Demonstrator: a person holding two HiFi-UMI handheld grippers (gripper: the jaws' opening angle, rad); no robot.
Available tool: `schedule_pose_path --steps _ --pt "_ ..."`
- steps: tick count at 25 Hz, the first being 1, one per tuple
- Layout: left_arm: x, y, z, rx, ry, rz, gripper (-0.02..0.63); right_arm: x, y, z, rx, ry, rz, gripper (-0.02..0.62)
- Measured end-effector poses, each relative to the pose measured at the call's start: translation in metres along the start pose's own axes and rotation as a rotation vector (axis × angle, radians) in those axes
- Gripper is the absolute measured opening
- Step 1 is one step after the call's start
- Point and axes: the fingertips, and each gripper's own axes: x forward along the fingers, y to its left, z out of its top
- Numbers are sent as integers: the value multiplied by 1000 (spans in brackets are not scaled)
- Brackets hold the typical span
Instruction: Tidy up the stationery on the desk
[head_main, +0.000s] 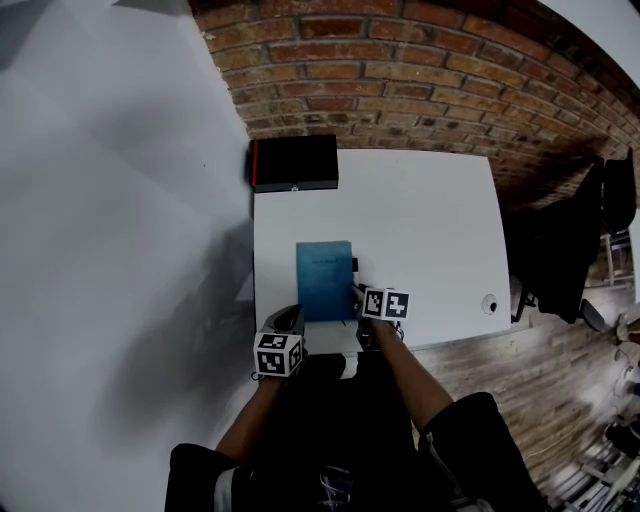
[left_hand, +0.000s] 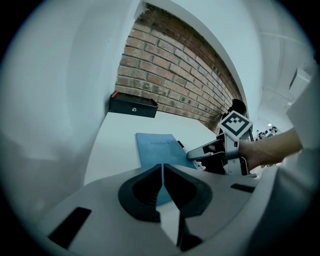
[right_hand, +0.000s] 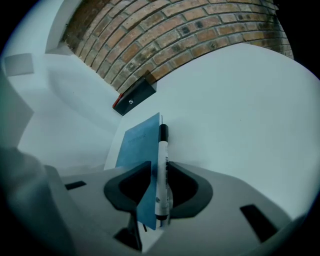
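A blue notebook (head_main: 324, 280) lies flat in the middle of the white desk (head_main: 430, 230). A white marker with a black cap (right_hand: 162, 165) runs along the notebook's right edge. My right gripper (right_hand: 159, 172) sits at the notebook's near right corner, its jaws closed in on the marker with the notebook's edge (right_hand: 137, 142) also between them. My left gripper (left_hand: 163, 172) hovers at the desk's near edge by the notebook's near left corner, jaws touching and empty. The left gripper view shows the right gripper (left_hand: 200, 151) against the notebook (left_hand: 157, 149).
A black box (head_main: 294, 162) stands at the desk's far left corner, against the brick wall (head_main: 420, 70). A small round white object (head_main: 489, 304) sits at the near right edge. A dark chair with clothing (head_main: 565, 250) stands to the right of the desk.
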Motion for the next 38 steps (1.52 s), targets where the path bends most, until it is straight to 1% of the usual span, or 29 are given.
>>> schedule_pose_path --steps 4,13,17,22,24,27,31,34,38 --pt "1 -2 1 2 1 0 26 -2 0 1 -22 -3 -9 112" --pt "-1 -5 2 12 -5 -6 26 -11 3 7 -28 -50 -8 114" --pt "-2 -7 5 15 -17 -10 26 -24 0 19 -62 -120 -42 114" --pt "-2 -12 12 29 -34 -26 26 -44 3 27 -79 -216 -45 112" --pt "-1 -17 15 40 -45 -36 28 -55 2 30 -95 -254 -59 98" --pt "-2 -26 21 75 -68 -46 26 -75 5 36 -168 -327 -97 50" --pt "-7 -42 35 111 -116 -47 26 -108 16 48 -289 -433 -143 25" --pt "-16 -54 50 131 -166 -41 26 -134 32 60 -349 -512 -129 23" --pt "-36 -75 69 148 -234 -31 26 -172 54 66 -453 -586 -107 23"
